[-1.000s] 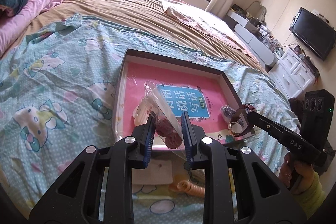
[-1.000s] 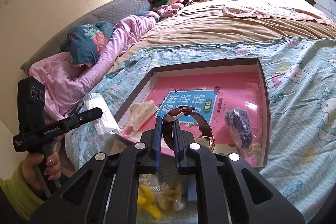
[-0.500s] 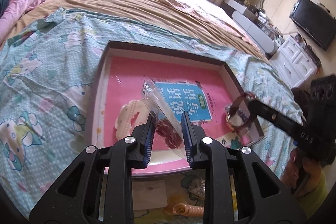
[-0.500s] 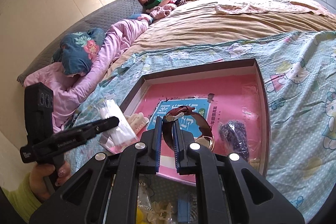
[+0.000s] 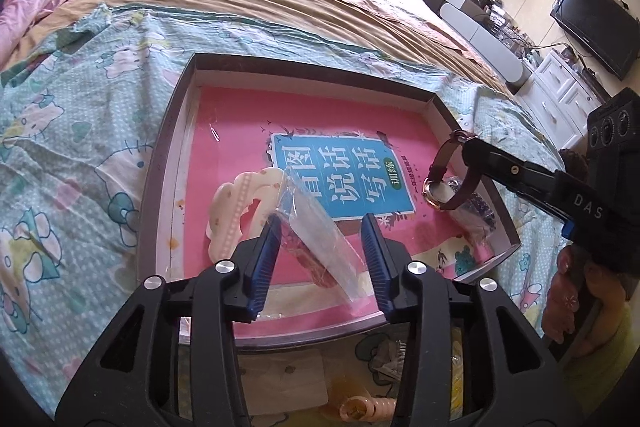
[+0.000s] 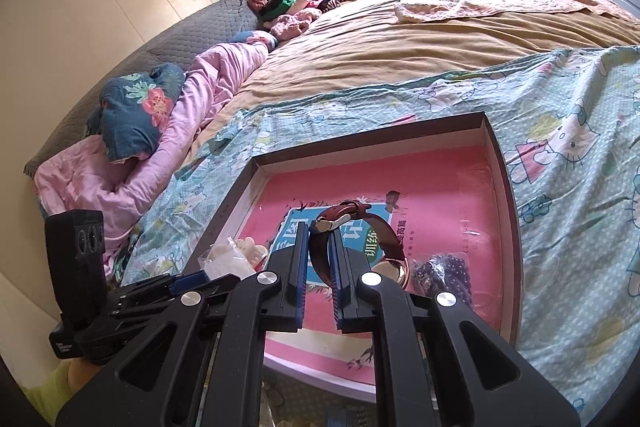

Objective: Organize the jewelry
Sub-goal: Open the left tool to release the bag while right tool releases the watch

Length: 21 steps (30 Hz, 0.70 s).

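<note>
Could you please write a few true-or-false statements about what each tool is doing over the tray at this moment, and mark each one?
1. The right tool is shut on the strap of a watch. True.
2. The left tool is clamped tight on a plastic bag. False: its jaws stand apart, and the bag lies between them in the tray.
3. A cream hair clip lies inside the tray. True.
4. The watch lies flat on the tray floor. False: it hangs from the right tool above the tray's right side.
5. A bag of dark beads lies in the tray beside the watch. True.
</note>
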### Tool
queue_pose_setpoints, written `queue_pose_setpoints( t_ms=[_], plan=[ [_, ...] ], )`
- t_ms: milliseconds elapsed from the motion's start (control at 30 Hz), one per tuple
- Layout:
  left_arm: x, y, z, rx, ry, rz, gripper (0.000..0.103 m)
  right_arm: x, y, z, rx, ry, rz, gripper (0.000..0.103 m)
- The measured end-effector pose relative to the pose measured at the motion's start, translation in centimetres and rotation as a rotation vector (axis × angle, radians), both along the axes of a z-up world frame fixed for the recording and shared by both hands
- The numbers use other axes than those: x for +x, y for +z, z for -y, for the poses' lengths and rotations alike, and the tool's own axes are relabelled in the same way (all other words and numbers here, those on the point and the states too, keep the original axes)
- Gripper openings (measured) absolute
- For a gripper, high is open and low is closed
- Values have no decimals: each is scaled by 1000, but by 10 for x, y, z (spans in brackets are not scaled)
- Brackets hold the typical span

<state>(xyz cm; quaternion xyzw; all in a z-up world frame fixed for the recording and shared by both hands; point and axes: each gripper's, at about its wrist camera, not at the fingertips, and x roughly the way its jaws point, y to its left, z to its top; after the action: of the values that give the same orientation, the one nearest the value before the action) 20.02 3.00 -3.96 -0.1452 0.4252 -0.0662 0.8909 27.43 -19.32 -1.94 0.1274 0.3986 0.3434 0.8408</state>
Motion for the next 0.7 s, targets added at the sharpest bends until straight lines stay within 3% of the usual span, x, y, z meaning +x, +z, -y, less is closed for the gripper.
queue_pose_setpoints(
  t_ms=[233, 300, 367, 633, 700],
  plan=[
    [-2, 6, -9, -2, 22, 10, 46, 3, -7, 1, -14, -24, -26, 13],
    [-4, 8, -11, -6, 31, 14, 46, 1, -8, 4, -19, -31, -26, 17],
    [-5, 10, -13, -8, 33, 19, 49, -2, -6, 9, -14, -43, -21, 28],
    [-10, 22, -15, 4, 40, 45, 49, -15, 2, 32, -9, -84, 8, 39],
    [-12, 24, -16, 4, 42, 48, 55, -18, 3, 36, -9, -91, 11, 43]
  ],
)
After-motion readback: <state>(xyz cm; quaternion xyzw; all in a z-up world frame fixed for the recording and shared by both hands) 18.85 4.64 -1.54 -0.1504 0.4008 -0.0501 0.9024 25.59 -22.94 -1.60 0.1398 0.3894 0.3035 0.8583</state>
